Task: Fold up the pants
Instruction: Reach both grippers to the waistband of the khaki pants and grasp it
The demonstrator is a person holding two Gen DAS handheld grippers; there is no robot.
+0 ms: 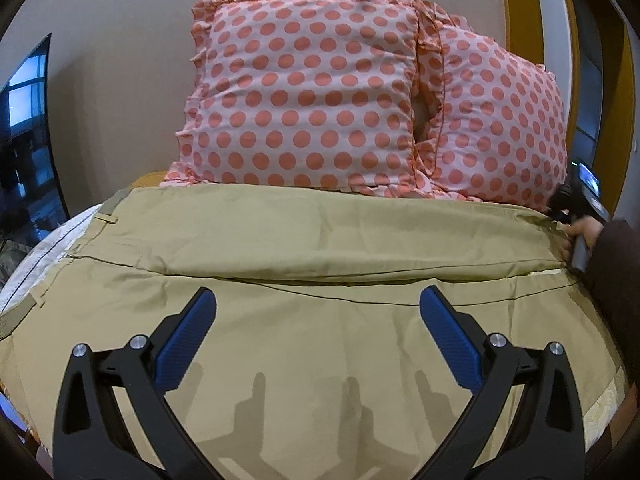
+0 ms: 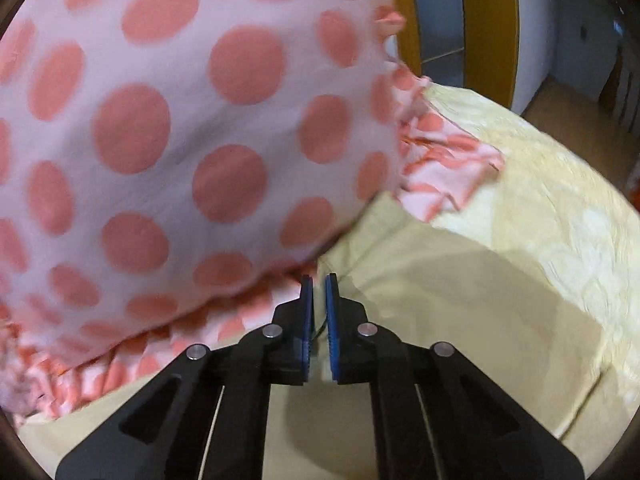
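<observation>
Khaki pants (image 1: 320, 240) lie spread flat across the bed, just in front of 2 polka-dot pillows (image 1: 304, 92).

The left gripper (image 1: 318, 312) hovers over the near leg of the pants, its blue fingers (image 1: 188, 340) spread wide apart and holding nothing. The right gripper (image 2: 319, 308) sits at the pants' far hem beside the right-hand pillow (image 2: 160, 120), its jaws nearly together on a fold of khaki cloth.

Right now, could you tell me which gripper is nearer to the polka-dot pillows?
The right. The right gripper sits at the foot of the pillows, nearly touching them, by the pants hem. The left gripper hovers open over the pants, well short of the pillows.
</observation>
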